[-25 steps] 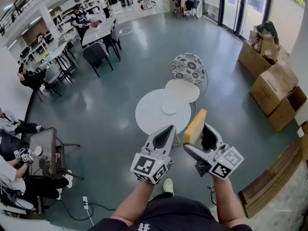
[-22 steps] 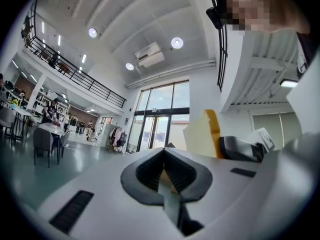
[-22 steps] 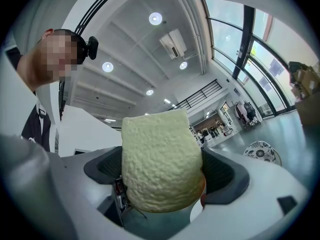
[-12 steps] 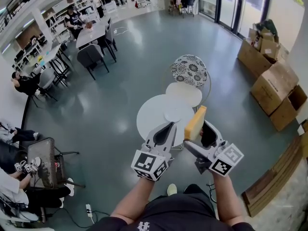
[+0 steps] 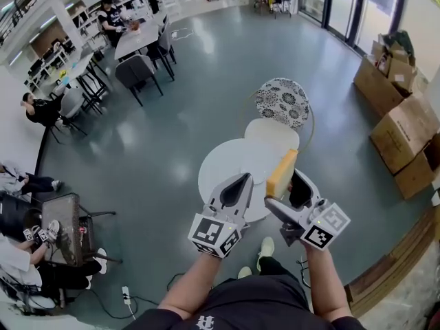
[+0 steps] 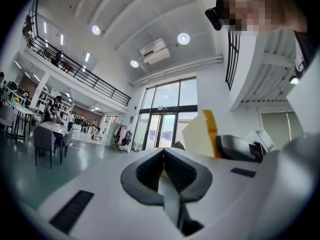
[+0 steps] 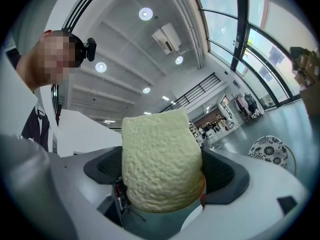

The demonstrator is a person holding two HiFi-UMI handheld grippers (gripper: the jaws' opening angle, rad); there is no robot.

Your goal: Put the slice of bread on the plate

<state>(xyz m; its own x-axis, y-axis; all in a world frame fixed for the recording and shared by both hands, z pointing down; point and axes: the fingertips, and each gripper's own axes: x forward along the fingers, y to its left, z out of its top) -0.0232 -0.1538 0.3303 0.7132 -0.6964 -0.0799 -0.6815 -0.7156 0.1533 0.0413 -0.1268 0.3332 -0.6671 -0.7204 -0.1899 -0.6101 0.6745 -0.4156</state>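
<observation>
Two grippers are in play and only one has anything in it. The right gripper is clamped on the slice of bread. In the right gripper view the pale, bumpy slice fills the gap, with a dark pad pressed against each side and most of the slice sticking out past them. In the head view the bread stands on edge with its orange crust facing right, up in the air over the near right edge of the round white table and not touching it. The left gripper is just beside it on the left, over the table's near edge. Its jaws are pressed together with nothing between them, which the left gripper view shows pretty clearly, with the bread poking up off to its right. Past the far edge of the table there's a smaller cream round top, then a round seat with a black and white pattern. Some cardboard boxes sit on the floor well off to the right.
</observation>
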